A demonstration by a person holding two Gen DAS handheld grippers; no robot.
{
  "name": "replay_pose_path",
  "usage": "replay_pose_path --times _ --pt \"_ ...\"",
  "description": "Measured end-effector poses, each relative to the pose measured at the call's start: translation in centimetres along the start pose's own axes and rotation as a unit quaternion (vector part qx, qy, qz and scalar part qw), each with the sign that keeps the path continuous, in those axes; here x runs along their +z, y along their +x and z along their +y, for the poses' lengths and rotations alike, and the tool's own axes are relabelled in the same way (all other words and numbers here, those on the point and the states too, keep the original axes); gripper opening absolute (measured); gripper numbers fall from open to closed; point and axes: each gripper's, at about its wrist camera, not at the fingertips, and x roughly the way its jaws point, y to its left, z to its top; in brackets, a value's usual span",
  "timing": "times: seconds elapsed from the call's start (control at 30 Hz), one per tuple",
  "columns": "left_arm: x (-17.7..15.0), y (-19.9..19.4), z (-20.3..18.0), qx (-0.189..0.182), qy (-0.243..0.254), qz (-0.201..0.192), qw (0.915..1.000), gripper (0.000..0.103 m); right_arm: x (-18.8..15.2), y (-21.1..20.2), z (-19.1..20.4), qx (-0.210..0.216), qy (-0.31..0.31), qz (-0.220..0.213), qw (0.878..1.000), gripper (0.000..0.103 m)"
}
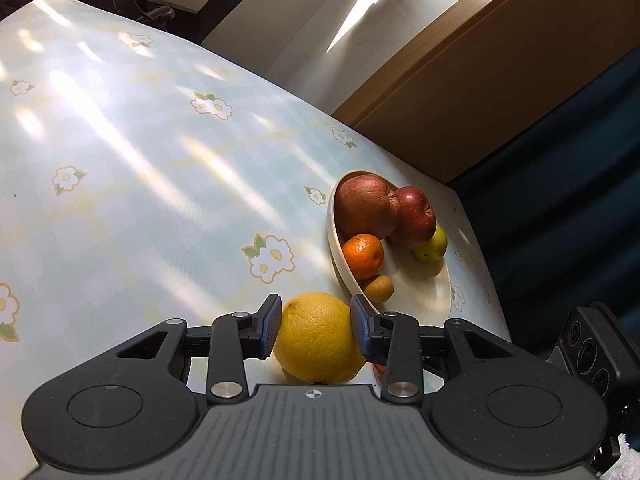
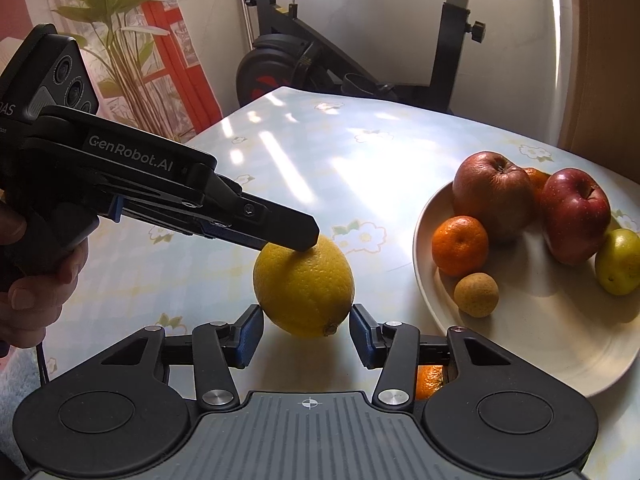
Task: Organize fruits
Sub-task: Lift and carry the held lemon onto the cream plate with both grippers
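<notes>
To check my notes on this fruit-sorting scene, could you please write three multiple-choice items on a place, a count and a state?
1. Where is the large round yellow citrus fruit?
A. On the cream plate
B. Off the plate, between the left gripper's pads
C. On the floor

2. How many red apples lie on the shallow cream plate?
A. None
B. Two
C. Five

3. How does the left gripper stand?
A. Shut on the yellow fruit
B. Wide open, with nothing between its fingers
C. Shut on an apple

Key: 1 B, as the yellow citrus fruit sits beside the cream plate; 2 B, two red apples show there; 3 A, the left gripper presses both pads on the fruit.
</notes>
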Motion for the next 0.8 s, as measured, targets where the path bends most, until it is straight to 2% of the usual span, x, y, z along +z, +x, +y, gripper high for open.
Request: replay_pose_path --times 0.33,0.5,0.6,0.8 --pt "1.6 0.2 -5.4 -0.002 0.062 -0.005 0.9981 0.040 0.0 -4.1 -2.9 -0.017 0.027 -0.055 0.998 0.044" --pt "2.5 1.9 -8.1 -0.009 0.088 0.002 0.9961 0.040 0.1 -5.6 -5.6 -0.035 0.043 -0.070 0.996 0.044" --pt "3.3 3.5 -9.3 -0.016 0.086 0.010 0.9961 0.040 0.2 -6.0 -7.3 -0.049 0.047 -0.074 0.995 0.044" --pt "4.2 6.9 -11.3 -0.013 0.105 0.030 0.9939 0.040 -0.1 -5.4 -10.4 -0.065 0.058 -0.065 0.994 0.044"
